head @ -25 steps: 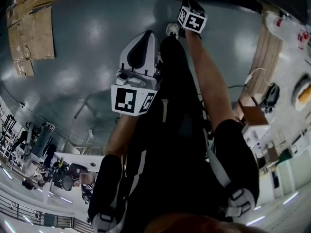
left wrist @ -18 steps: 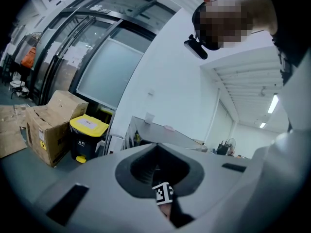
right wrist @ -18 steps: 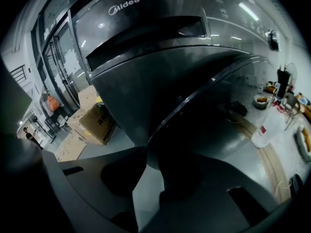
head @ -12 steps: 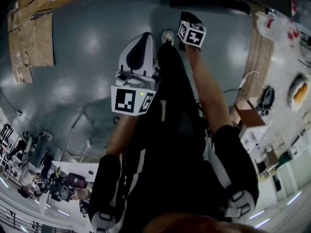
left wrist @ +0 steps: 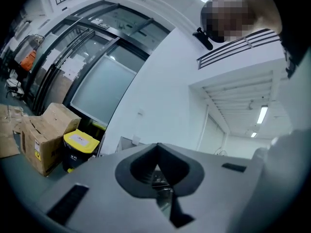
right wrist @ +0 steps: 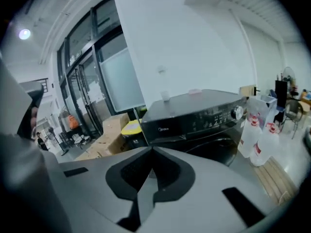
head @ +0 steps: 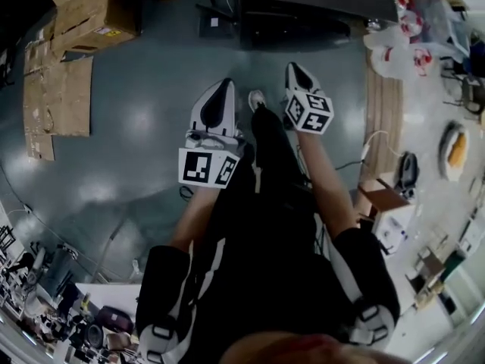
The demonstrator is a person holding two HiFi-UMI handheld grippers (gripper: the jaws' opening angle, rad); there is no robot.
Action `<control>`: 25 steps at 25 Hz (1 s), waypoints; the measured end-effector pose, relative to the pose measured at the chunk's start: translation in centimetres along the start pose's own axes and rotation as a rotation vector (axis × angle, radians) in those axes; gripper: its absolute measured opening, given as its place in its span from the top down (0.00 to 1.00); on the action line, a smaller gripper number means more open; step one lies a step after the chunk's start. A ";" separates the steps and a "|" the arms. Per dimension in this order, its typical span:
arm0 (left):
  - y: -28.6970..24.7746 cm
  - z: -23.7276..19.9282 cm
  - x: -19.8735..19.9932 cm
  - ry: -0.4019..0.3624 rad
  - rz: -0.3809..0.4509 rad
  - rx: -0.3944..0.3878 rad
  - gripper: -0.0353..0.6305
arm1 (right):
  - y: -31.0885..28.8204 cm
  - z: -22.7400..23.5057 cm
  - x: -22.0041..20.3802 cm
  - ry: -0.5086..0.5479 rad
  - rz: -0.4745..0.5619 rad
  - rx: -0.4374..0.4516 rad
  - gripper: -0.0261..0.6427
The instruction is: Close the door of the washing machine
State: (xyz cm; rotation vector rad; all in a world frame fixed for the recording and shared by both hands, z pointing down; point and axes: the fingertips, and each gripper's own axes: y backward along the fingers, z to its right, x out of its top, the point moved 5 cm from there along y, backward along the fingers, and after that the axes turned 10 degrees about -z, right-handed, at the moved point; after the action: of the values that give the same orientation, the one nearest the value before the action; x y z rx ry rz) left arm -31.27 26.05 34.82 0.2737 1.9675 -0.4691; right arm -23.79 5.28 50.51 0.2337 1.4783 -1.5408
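The black washing machine (head: 303, 14) stands at the top of the head view, beyond both grippers. In the right gripper view its control panel and dial (right wrist: 194, 118) face me, with the dark round door (right wrist: 218, 147) below; I cannot tell any gap at the door. My left gripper (head: 224, 83) and right gripper (head: 292, 68) hang side by side above the grey floor, apart from the machine, both shut with nothing between the jaws. The left gripper (left wrist: 156, 145) points level toward a white wall. The right gripper (right wrist: 151, 149) points at the machine.
Cardboard boxes (head: 91, 10) and flattened cardboard (head: 57, 97) lie to the left. A yellow-lidded bin (left wrist: 80, 149) stands beside them. White plastic jugs (right wrist: 255, 135) and a wooden board (head: 383, 120) sit to the machine's right. Cables and small devices litter the far right.
Both grippers rose toward the head camera, the right one more. The head view swung forward, bringing the washing machine and boxes into sight.
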 end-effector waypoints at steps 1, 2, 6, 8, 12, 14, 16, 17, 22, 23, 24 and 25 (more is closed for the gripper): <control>0.5 0.4 0.4 -0.003 0.003 -0.005 0.94 | 1.6 -0.5 0.6 0.003 0.026 0.010 0.95; 0.9 0.8 0.7 -0.009 0.005 -0.011 0.94 | 3.2 -0.8 1.2 0.000 0.049 0.020 0.95; 2.0 3.0 2.3 -0.027 0.012 -0.019 0.94 | 9.6 -1.4 3.4 -0.044 0.126 0.061 0.95; 2.4 4.2 3.0 -0.039 0.014 -0.023 0.94 | 12.5 -1.4 4.2 -0.059 0.158 0.076 0.95; 2.5 6.6 4.2 -0.069 0.018 -0.047 0.94 | 17.2 -1.2 5.9 -0.071 0.203 0.084 0.95; 2.3 7.7 4.5 -0.091 0.015 -0.059 0.94 | 18.9 -1.0 6.7 -0.058 0.225 0.088 0.95; 1.9 8.7 4.7 -0.118 0.008 -0.070 0.94 | 20.3 -0.7 7.5 -0.026 0.243 0.087 0.95; 1.8 9.2 4.7 -0.127 0.003 -0.074 0.94 | 20.9 -0.6 7.9 -0.004 0.250 0.085 0.95; 1.0 10.2 5.6 -0.142 0.019 -0.067 0.94 | 22.1 -0.3 9.3 0.088 0.272 0.082 0.95; 0.9 10.3 5.7 -0.145 0.021 -0.064 0.94 | 22.0 -0.2 9.3 0.090 0.275 0.086 0.95; 0.8 10.5 5.7 -0.150 0.020 -0.063 0.94 | 21.9 -0.2 9.2 0.086 0.276 0.090 0.95; 0.6 10.7 5.7 -0.154 0.019 -0.064 0.94 | 21.7 -0.1 9.0 0.081 0.275 0.093 0.95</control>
State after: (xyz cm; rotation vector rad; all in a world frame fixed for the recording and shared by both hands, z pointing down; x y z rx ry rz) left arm -24.77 21.78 25.48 0.2092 1.8245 -0.4027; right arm -13.00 5.04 29.61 0.5371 1.3740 -1.3909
